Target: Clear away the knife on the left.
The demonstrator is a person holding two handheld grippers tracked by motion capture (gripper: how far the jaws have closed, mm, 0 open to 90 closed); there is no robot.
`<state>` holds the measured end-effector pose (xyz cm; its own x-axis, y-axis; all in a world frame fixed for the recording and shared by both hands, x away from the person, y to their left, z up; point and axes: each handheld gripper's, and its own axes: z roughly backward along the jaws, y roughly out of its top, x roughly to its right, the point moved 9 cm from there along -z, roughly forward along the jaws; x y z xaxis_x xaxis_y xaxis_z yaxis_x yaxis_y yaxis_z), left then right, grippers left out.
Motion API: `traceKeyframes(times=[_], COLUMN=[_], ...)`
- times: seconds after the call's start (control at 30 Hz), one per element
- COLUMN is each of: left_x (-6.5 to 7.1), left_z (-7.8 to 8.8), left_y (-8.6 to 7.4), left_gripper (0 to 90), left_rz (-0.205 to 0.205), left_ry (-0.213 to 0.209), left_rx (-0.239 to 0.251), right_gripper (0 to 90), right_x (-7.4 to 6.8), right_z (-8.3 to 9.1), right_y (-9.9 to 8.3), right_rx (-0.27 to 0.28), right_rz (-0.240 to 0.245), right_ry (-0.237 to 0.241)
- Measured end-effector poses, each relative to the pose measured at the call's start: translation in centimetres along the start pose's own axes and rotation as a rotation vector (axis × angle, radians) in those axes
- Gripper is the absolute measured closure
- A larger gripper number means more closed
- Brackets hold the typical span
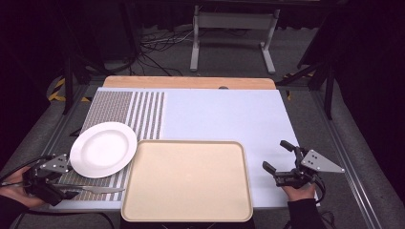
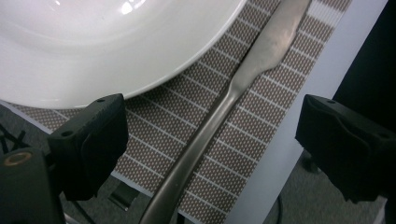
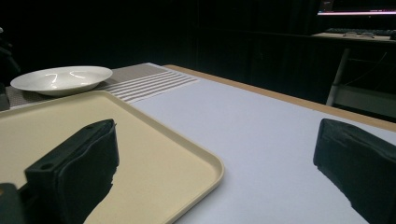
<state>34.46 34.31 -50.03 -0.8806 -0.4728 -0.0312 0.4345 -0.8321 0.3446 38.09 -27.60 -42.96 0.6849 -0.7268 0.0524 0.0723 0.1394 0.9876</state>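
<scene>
The left gripper [image 1: 71,193] is held low with jaws spread wide; the right gripper [image 1: 276,156] is likewise held open, jaws well apart.

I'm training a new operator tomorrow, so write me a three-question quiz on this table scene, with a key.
1. True or false: the knife lies inside the beige tray.
2. Which claw has the knife's handle between its jaws? A) the left claw B) the right claw C) both
3. Fill in: the white plate rests on the ______ mat.

Key:
1. False. It lies on the mat, beside the plate.
2. A. The jaws stand wide either side of the handle, not pressing on it.
3. Striped.
</scene>
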Motion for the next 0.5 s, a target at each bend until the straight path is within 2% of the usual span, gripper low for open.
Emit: traceKeyframes(times=[0.1,0.37,0.43,0.5], left_x=[0.10,-0.28,-0.31,-0.45], left_z=[-0.38,-0.28,-0.42,-0.61], left_y=[0.04,-0.44,-0.68,-0.80], left_gripper=[10.1,12.4,14.3,17.8], left_rz=[-0.019,-0.006,-0.003,-0.016], left_ry=[-0.015,-0.024,-0.037,-0.045], left_rx=[-0.035,-0.061,-0.068,-0.072], right_gripper=[0.9,0.9,0.9,0.9], right_x=[-0.01,-0.09,-0.03,-0.07], right_z=[0.02,0.11,0.15,0.14], right_y=[0.00,-0.01,-0.05,-0.08], right_rx=[0.000,0.001,0.001,0.001], right_rz=[-0.001,-0.005,-0.004,-0.006], right_ry=[0.000,0.001,-0.001,0.002])
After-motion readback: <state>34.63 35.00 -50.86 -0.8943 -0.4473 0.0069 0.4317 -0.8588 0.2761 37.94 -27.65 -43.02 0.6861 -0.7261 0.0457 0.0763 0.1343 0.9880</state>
